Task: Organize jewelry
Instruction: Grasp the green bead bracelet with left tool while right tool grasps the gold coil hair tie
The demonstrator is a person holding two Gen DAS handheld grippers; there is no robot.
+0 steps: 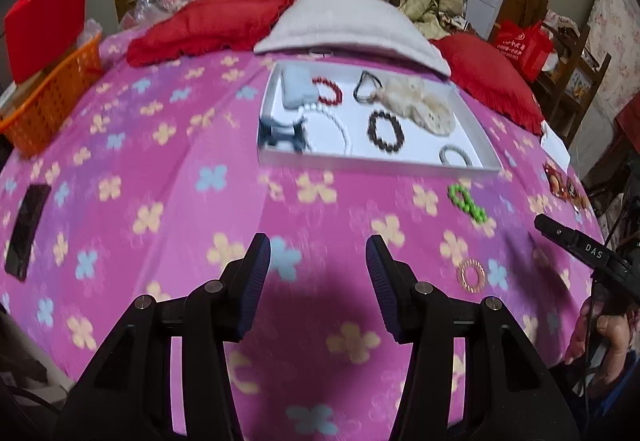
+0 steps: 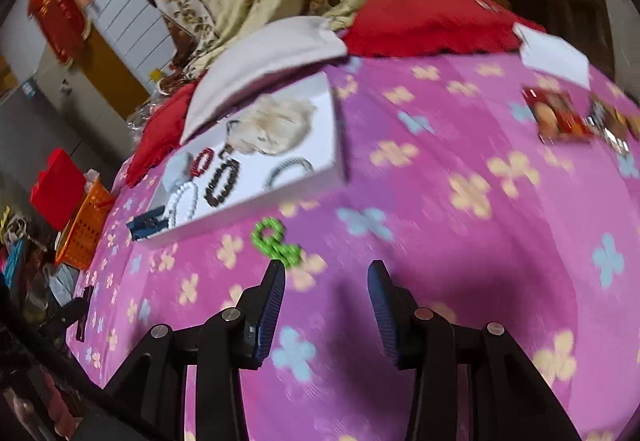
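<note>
A white tray (image 1: 372, 160) lies on the pink flowered blanket (image 1: 160, 169) and holds a red bead bracelet (image 1: 330, 91), a white pearl bracelet (image 1: 326, 129), a dark bead bracelet (image 1: 385, 131), a fluffy cream scrunchie (image 1: 420, 101) and a dark clip (image 1: 280, 135). A green bead bracelet (image 1: 466, 203) and a small gold ring-shaped piece (image 1: 473, 275) lie loose in front of the tray. My left gripper (image 1: 318, 261) is open and empty above the blanket. My right gripper (image 2: 326, 281) is open and empty, just right of the green bracelet (image 2: 274, 239). The tray also shows in the right wrist view (image 2: 256, 209).
An orange basket (image 1: 52, 97) stands at the far left, with a black phone (image 1: 28, 229) on the blanket near it. Red cushions (image 1: 208, 27) and a grey pillow (image 1: 348, 25) lie behind the tray. Red packets (image 2: 560, 117) and a white card (image 2: 554, 55) lie at the right.
</note>
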